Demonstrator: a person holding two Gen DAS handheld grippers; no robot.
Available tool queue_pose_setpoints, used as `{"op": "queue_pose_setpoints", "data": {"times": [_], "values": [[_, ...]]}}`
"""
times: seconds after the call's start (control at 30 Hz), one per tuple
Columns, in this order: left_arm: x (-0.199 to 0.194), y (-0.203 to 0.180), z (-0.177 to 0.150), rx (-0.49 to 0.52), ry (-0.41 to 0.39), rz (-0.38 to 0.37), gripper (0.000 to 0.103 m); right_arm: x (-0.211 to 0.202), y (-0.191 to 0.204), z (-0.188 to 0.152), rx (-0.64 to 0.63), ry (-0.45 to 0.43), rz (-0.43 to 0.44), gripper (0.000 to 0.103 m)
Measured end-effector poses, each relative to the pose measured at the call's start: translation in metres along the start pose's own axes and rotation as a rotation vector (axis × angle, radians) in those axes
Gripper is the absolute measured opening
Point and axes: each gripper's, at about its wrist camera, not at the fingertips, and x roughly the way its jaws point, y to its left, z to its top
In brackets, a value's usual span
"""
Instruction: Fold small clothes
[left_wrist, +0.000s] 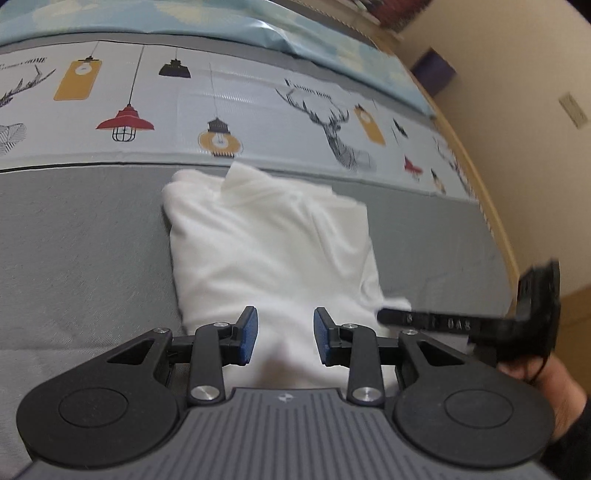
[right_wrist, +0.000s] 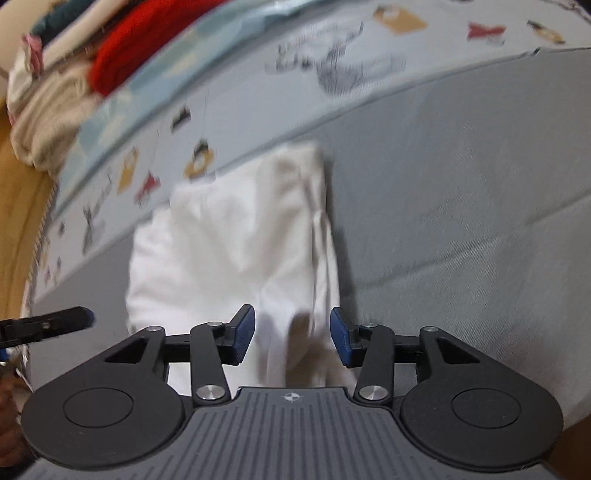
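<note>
The grey bed (left_wrist: 81, 236) has a printed band with lamps and deer (left_wrist: 229, 110), and beyond it a beige wall (left_wrist: 517, 110). A pile of clothes (right_wrist: 62, 74) lies at the bed's far corner. A folded white garment (left_wrist: 273, 251) lies flat on the bed. The left tongs (left_wrist: 285, 335) and the right tongs (right_wrist: 291, 334) both point down over its near edge, jaws partly apart, holding nothing.

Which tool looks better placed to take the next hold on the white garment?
Probably the right tool: a raised fold of the white garment sits between its open fingers. The left tool is open over flat cloth.
</note>
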Motion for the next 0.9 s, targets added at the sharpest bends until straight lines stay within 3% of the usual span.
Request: {"op": "queue_pose_setpoints", "data": {"times": [0.03, 0.07, 0.1, 0.17, 0.3, 0.43, 0.53, 0.6, 0.67, 0.73, 0.8, 0.83, 0.87, 0.9], "values": [[0.000, -0.002, -0.004, 0.018, 0.012, 0.004, 0.036, 0.002, 0.003, -0.002, -0.011, 0.012, -0.014, 0.043], [0.002, -0.004, -0.006, 0.040, 0.026, 0.007, 0.036, 0.001, 0.005, -0.004, -0.027, 0.005, -0.030, 0.025], [0.004, -0.008, -0.008, 0.067, 0.039, 0.008, 0.036, -0.003, 0.007, -0.005, -0.045, -0.017, -0.040, 0.018], [0.009, -0.016, -0.013, 0.114, 0.063, 0.003, 0.036, -0.019, 0.003, -0.004, -0.022, -0.070, 0.011, 0.010], [0.030, -0.032, -0.021, 0.206, 0.144, 0.007, 0.036, -0.059, -0.009, -0.002, -0.003, -0.193, 0.081, 0.010], [0.070, -0.040, -0.038, 0.303, 0.280, 0.106, 0.035, -0.046, -0.022, -0.009, -0.011, -0.079, -0.075, 0.013], [0.087, -0.045, -0.053, 0.393, 0.355, 0.150, 0.035, -0.039, -0.022, -0.012, -0.032, -0.025, -0.100, 0.019], [0.084, -0.046, -0.053, 0.406, 0.351, 0.143, 0.035, -0.041, -0.019, -0.012, -0.049, -0.039, -0.079, 0.029], [0.076, -0.040, -0.046, 0.358, 0.321, 0.111, 0.035, -0.043, -0.017, -0.012, -0.059, -0.041, -0.038, 0.047], [0.065, -0.031, -0.036, 0.301, 0.267, 0.085, 0.035, -0.036, -0.016, -0.011, -0.088, 0.012, -0.022, 0.047], [0.055, -0.022, -0.027, 0.234, 0.210, 0.056, 0.035, -0.025, -0.010, -0.017, -0.171, 0.089, -0.038, 0.044], [0.051, -0.019, -0.023, 0.211, 0.183, 0.054, 0.035, -0.021, -0.007, -0.020, -0.222, 0.106, -0.075, 0.028], [0.047, -0.015, -0.019, 0.183, 0.150, 0.054, 0.035, -0.019, -0.005, -0.023, -0.262, 0.118, -0.111, 0.005], [0.045, -0.010, -0.015, 0.155, 0.127, 0.046, 0.036, -0.016, -0.004, -0.025, -0.281, 0.133, -0.136, 0.004]]}}
